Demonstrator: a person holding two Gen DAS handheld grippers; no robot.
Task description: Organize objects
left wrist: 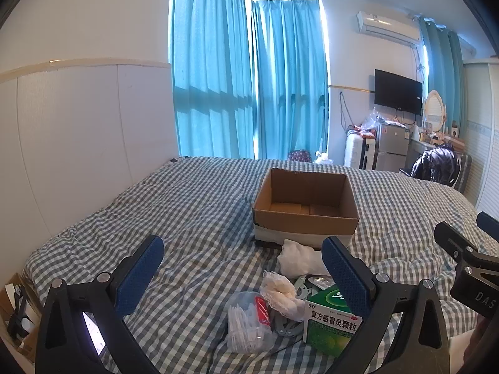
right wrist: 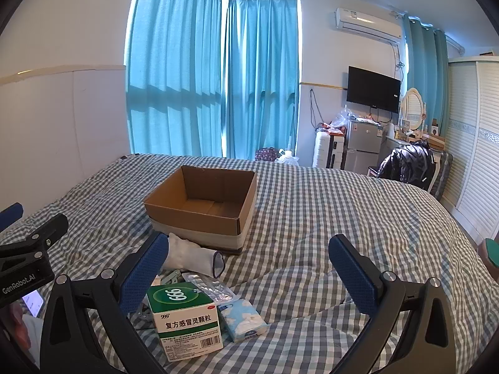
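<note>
Cardboard box [left wrist: 305, 208] sits empty beyond the heaped clutter — medicine box [right wrist: 184, 318], sock [right wrist: 190, 254] — so both grippers, left [left wrist: 243, 275] and right [right wrist: 249, 275], hover wide, holding nothing.

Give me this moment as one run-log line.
left gripper: open, empty | right gripper: open, empty | cardboard box: empty on bed | medicine box, sock, tissue pack: unsorted

Box: we log an open, empty cardboard box [right wrist: 202, 208], upright on the checked bedspread.
Medicine: green-and-white carton [right wrist: 184, 321], lying flat nearest us.
Tissues: blue cloud-print pack [right wrist: 243, 319], touching the carton's right side.
Sock: white sock [right wrist: 190, 254], against the box front.
Swabs: clear tub of cotton swabs [left wrist: 246, 324], left of the carton.
</note>
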